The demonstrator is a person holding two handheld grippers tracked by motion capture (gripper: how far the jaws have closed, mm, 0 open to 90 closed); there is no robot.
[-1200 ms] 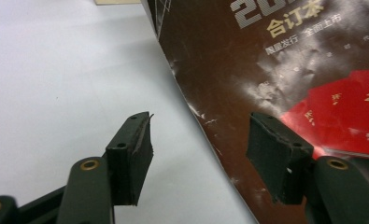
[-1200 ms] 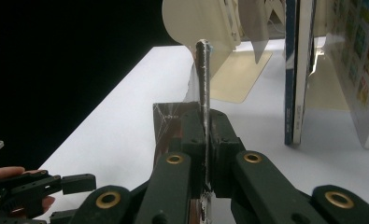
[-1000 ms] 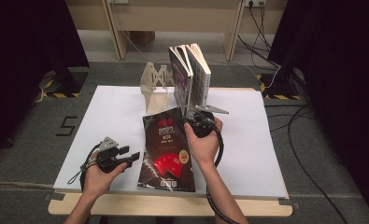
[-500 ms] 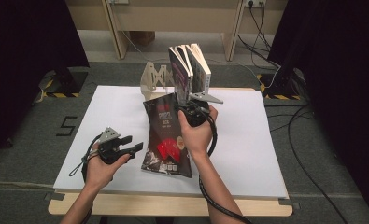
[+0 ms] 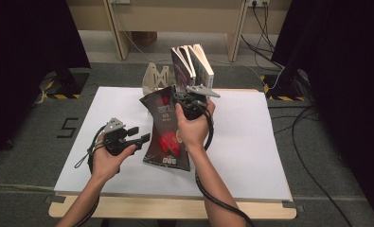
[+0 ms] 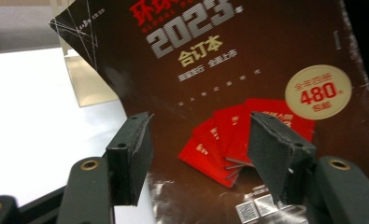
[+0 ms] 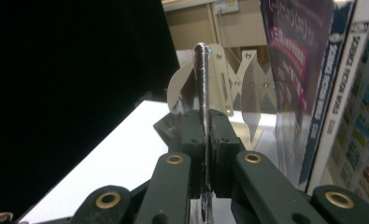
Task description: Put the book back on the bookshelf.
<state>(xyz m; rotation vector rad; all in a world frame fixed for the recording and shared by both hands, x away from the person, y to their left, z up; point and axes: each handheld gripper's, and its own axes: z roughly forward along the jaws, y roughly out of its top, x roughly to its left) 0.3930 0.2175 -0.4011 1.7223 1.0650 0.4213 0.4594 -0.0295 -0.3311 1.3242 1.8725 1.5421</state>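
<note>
A white table (image 5: 251, 156) is seen from the high view, with a person's forearms entering from the bottom edge.

Right gripper (image 5: 187, 101): held in the right hand (image 5: 191, 127) above the middle of the table. In the right gripper view its jaws are pressed together on the thin edge of a magazine (image 7: 202, 79), which is seen edge-on and rises straight up between them. The magazine (image 5: 164, 127) is thus pinched near its top edge and is lifted at that end; its dark cover, with red cards printed on it, slopes down toward the person, and the lower edge is at or near the table surface. Contact at the lower edge cannot be confirmed.

Left gripper (image 5: 139, 138): held in the left hand (image 5: 110, 158) to the left of the magazine, jaws pointed at the magazine's left side. In the left gripper view the jaws are spread wide with nothing between them; the magazine cover (image 6: 229, 93) is seen beyond them, bearing "2023" and a round "480" label. Whether the jaw tips touch the cover cannot be told.

Behind the right gripper, a wooden rack (image 5: 156, 78) is noted at the far side of the table, with several books (image 5: 194, 66) standing upright just to its right. In the right gripper view the rack (image 7: 233, 79) and the books (image 7: 331, 88) are seen close ahead, the books to the right of the magazine.
</note>
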